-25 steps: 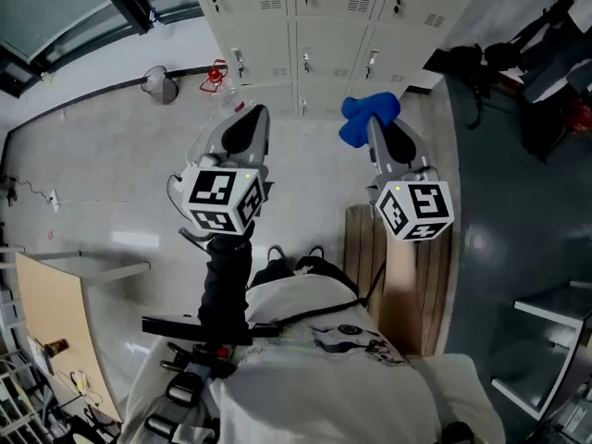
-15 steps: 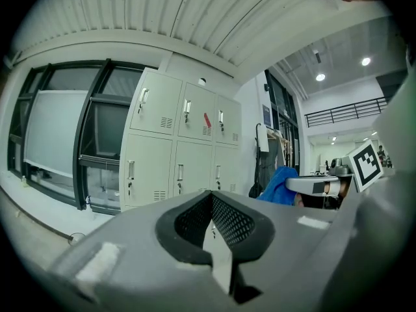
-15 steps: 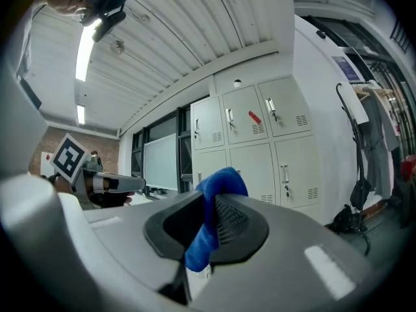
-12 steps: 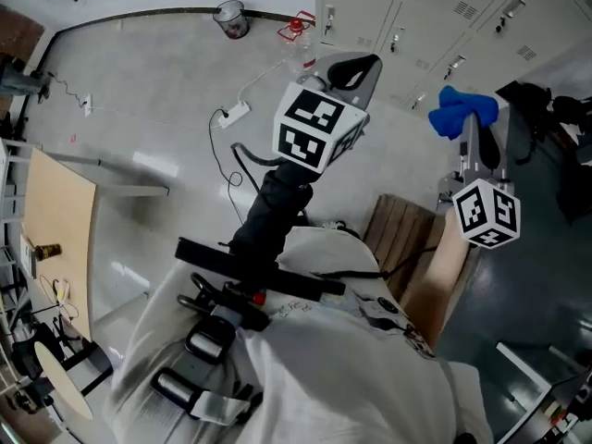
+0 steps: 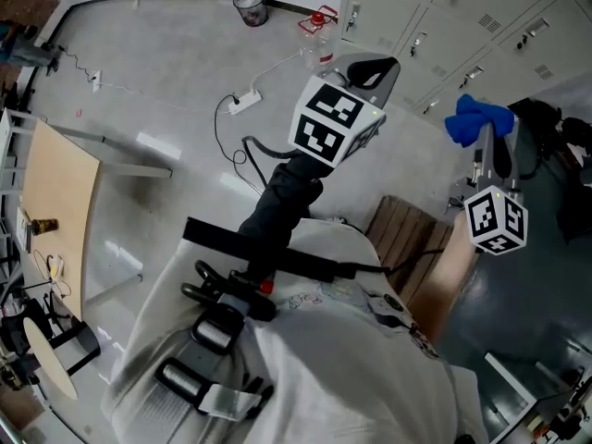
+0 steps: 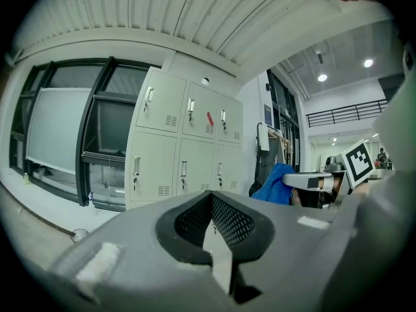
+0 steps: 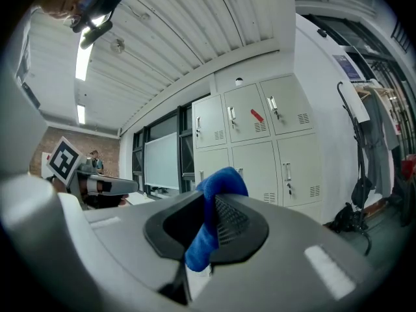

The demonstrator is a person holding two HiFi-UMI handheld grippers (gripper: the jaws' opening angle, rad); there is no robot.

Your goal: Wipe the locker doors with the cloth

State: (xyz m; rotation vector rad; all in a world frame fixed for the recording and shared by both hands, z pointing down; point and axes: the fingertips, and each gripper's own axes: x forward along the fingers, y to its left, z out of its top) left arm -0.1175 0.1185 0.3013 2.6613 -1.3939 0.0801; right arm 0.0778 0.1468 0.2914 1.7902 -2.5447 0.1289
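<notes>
The right gripper (image 5: pixel 482 139) is clamped on a blue cloth (image 5: pixel 476 118), which bunches out past its tips. In the right gripper view the cloth fills the gap between the jaws, and the lockers (image 7: pixel 266 142) stand ahead, well apart from it (every door shut). The left gripper (image 6: pixel 212 229) has its jaws pressed together with nothing between them, held up facing the same lockers. In the head view the lockers line the floor's far edge, with a white power strip (image 5: pixel 242 103) and a small bin (image 5: pixel 250 6) on the floor near that edge.
</notes>
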